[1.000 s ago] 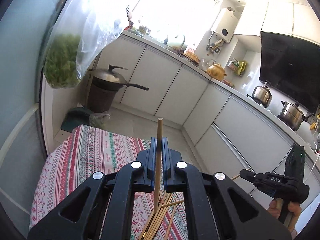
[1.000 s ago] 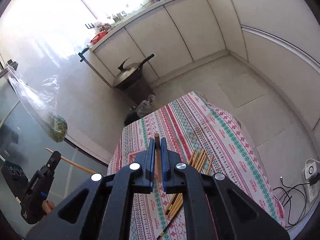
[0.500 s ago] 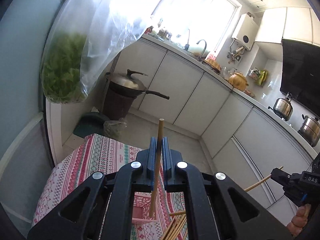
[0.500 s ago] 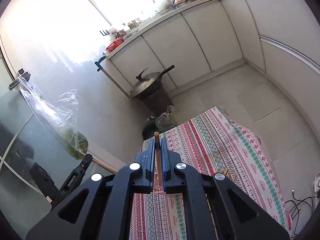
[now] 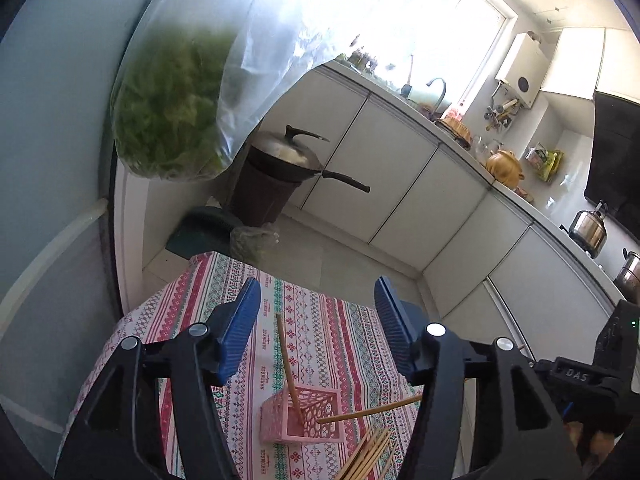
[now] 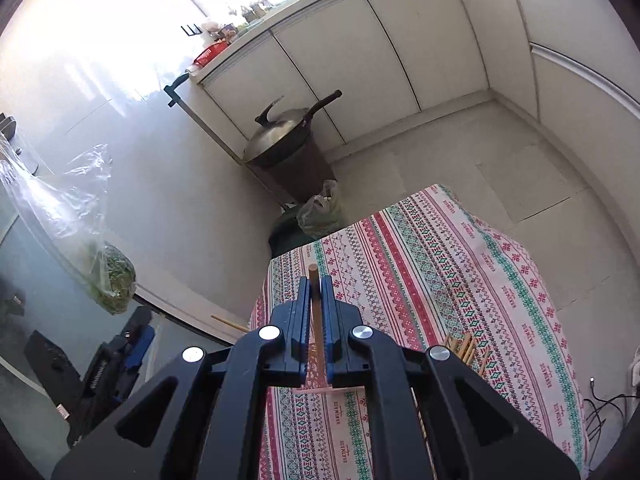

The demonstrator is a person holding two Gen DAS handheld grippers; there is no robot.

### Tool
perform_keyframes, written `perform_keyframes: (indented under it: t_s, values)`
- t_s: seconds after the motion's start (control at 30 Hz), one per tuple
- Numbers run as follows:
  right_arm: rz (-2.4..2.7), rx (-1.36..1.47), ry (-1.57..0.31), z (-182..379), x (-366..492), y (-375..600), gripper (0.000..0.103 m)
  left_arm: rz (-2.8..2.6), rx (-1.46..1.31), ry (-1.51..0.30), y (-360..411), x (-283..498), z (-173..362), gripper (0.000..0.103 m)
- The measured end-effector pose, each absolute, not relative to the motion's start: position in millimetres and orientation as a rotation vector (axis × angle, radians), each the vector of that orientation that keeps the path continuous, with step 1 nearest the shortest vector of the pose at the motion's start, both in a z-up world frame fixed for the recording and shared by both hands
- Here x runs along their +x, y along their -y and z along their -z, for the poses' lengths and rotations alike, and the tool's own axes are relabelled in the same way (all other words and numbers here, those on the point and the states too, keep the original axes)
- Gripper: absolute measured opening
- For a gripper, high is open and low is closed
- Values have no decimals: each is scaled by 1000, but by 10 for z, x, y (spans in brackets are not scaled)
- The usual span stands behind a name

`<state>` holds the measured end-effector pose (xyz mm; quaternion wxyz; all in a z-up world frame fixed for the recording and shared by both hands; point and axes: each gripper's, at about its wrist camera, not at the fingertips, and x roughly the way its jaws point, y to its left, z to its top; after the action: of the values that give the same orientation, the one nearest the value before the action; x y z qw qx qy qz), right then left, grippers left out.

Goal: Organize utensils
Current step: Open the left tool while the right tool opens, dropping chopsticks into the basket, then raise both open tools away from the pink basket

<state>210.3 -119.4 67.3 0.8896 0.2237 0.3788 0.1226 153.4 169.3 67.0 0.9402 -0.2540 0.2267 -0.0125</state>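
Observation:
My left gripper (image 5: 316,292) hovers over the table with its jaws opening wide and nothing between the pads. Just below it a wooden chopstick (image 5: 289,368) leans, free, in the pink perforated basket (image 5: 304,420). A second chopstick (image 5: 368,410) reaches in from the right, its tip over the basket. My right gripper (image 6: 315,280) is shut on this chopstick (image 6: 315,312), which sticks up between the pads. Loose chopsticks (image 5: 368,456) lie in a pile on the cloth near the basket, and the pile (image 6: 468,350) also shows to the right of my right gripper.
The small table wears a red, green and white patterned cloth (image 6: 440,264). A clear bag of greens (image 5: 172,112) hangs close at the left. A lidded wok on a brown bin (image 5: 276,176) stands on the floor beyond, before white cabinets (image 5: 384,184).
My left gripper opened and let go of its chopstick, which now stands in the pink basket. My right gripper moved in toward the basket, still holding its chopstick.

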Motion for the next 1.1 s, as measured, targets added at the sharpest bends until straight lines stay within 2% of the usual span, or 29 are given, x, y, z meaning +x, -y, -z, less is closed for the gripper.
perform_keyframes:
  t_s: [0.1,0.2,0.33,0.4,0.7,0.87,1.0,1.1]
  values:
    - [-251,483,-818,-527,2236,1128,6,33,-507,-468,-1638,1520,-659,62]
    - [-271,522,-818,-397,2337,1049,9,36,-488,-507,-1529,1572,-582,62]
    - [-236,448,-767,-424,2270,960,31,37,-392,-532,-1298,1599,-563,65]
    - [-208,370,-716,-493,2161,911,32,7,-321,-518,-1186,1554,-584,72]
    - [-140,221,-625,-584,1788,891,32,6,-248,-486,-968,1390,-707,81]
    - [-109,195,-590,-598,1594,958,44,-12,-214,-490,-915,1333,-713,91]
    - [-80,182,-581,-572,1467,1025,46,-13,-196,-492,-867,1273,-728,96]
    - [-59,187,-569,-565,1390,1097,57,-8,-176,-491,-808,1214,-718,96]
